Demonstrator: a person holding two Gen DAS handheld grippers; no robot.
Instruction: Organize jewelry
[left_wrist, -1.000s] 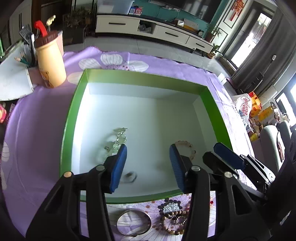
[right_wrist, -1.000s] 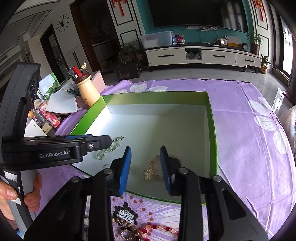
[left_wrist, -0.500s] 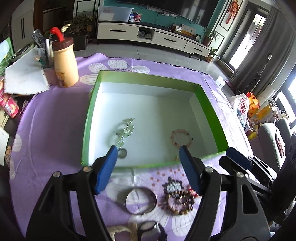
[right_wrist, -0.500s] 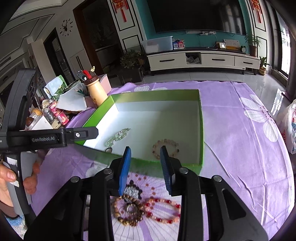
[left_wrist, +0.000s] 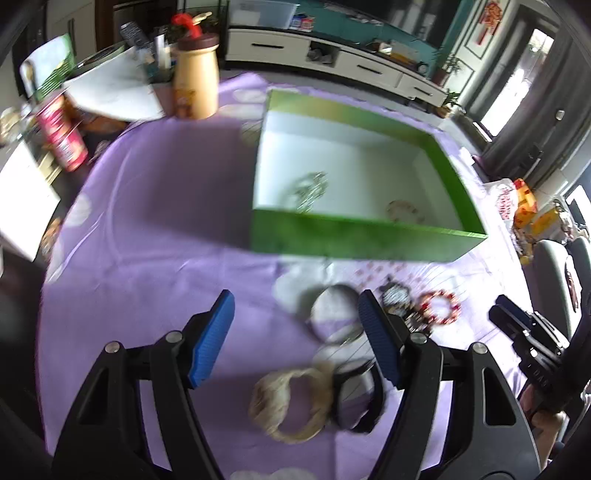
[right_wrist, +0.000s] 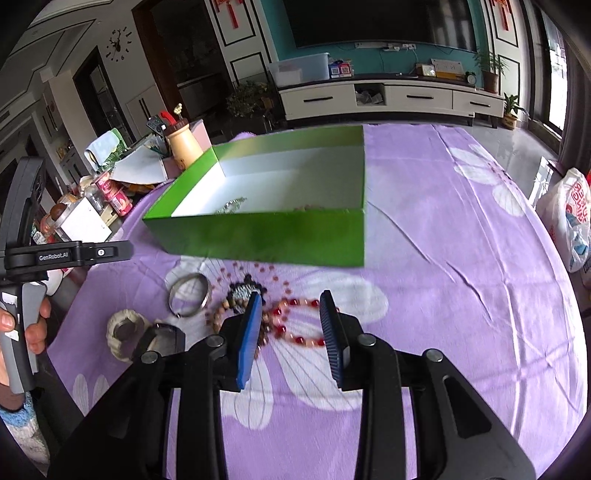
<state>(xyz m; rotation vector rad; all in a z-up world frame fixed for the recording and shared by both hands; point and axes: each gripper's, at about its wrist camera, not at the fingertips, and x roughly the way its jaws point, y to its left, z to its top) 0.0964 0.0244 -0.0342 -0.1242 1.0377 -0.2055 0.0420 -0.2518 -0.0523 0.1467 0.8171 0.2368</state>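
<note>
A green box (left_wrist: 354, 236) (right_wrist: 266, 236) with a white inside holds a silvery necklace (left_wrist: 310, 188) (right_wrist: 231, 205) and a beaded bracelet (left_wrist: 402, 210). On the purple cloth in front of it lie a silver bangle (right_wrist: 189, 295) (left_wrist: 332, 314), a cream woven bangle (left_wrist: 291, 402) (right_wrist: 123, 332), a dark ring-shaped piece (left_wrist: 354, 395) (right_wrist: 162, 341), a brown bead bracelet (right_wrist: 225, 314) and a red bead bracelet (right_wrist: 295, 325) (left_wrist: 441, 306). My left gripper (left_wrist: 295, 336) is open above the bangles. My right gripper (right_wrist: 290, 334) is open over the red bracelet.
A tan bottle with a brown lid (left_wrist: 195, 77) (right_wrist: 183, 142), papers (left_wrist: 110, 92) and a red can (left_wrist: 61, 136) stand at the table's back left. A plastic bag (right_wrist: 570, 221) sits past the right edge.
Both grippers have pulled back out of the box toward the near edge of the table. The loose jewelry in front of the box has come into view under them. The left view is blurred by motion.
</note>
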